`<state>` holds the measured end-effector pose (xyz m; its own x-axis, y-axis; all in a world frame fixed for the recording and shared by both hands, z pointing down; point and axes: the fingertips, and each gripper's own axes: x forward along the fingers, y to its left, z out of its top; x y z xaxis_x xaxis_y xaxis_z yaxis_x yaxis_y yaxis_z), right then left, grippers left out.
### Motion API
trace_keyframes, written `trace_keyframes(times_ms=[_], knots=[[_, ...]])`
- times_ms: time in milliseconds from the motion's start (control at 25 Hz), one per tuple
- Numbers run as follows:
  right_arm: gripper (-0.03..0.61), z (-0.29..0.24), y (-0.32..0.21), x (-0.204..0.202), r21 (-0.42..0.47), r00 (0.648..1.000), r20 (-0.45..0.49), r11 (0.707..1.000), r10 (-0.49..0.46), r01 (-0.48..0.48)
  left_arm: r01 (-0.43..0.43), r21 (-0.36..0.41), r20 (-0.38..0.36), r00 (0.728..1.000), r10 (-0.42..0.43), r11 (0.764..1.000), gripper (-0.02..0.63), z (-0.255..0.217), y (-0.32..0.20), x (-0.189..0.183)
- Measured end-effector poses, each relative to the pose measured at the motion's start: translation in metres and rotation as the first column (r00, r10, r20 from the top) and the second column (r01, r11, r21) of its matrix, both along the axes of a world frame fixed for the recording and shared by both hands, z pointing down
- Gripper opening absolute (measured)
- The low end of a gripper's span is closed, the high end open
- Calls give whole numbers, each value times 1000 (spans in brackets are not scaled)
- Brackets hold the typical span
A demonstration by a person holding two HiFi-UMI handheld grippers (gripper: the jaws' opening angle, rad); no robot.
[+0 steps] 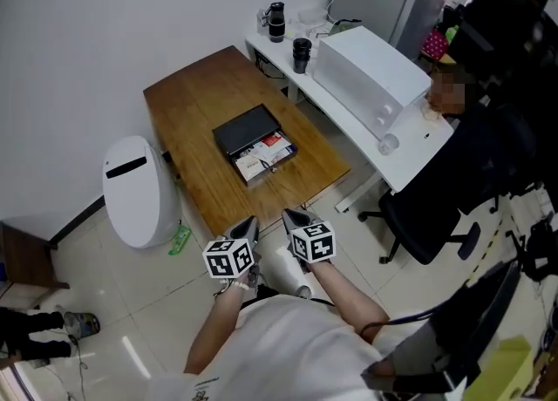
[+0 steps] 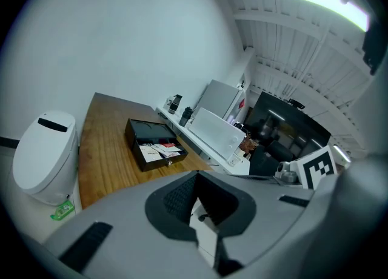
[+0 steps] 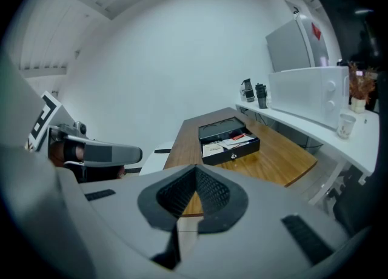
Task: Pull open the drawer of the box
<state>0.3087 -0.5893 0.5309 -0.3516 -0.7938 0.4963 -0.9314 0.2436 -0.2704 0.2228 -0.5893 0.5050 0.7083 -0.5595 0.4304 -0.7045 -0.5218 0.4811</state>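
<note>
The box (image 1: 255,143) lies at the centre of the head view on a wooden counter (image 1: 187,107), black, with its drawer (image 1: 266,161) slid out toward the lower right and showing papers inside. Both tools are well apart from it, low in the frame by the person's body. The left tool (image 1: 248,227) is clenched with nothing between its tips, and so is the right tool (image 1: 292,216). A white bin (image 1: 135,190) stands left of the wooden counter. A white counter (image 1: 410,159) at upper right carries a white appliance (image 1: 370,68).
</note>
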Motion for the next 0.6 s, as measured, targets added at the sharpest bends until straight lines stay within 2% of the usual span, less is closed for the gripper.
trace_keyframes(times_ms=[160,600], knots=[[-12,2,1,-1,-15,1000,-28,1000,-5,5,4,-19,-3,1000,-4,1000,3,4,3,-1],[-12,4,-6,-14,-18,1000,-16,1000,-13,13,0,-33,0,1000,0,999,3,11,-3,-7]])
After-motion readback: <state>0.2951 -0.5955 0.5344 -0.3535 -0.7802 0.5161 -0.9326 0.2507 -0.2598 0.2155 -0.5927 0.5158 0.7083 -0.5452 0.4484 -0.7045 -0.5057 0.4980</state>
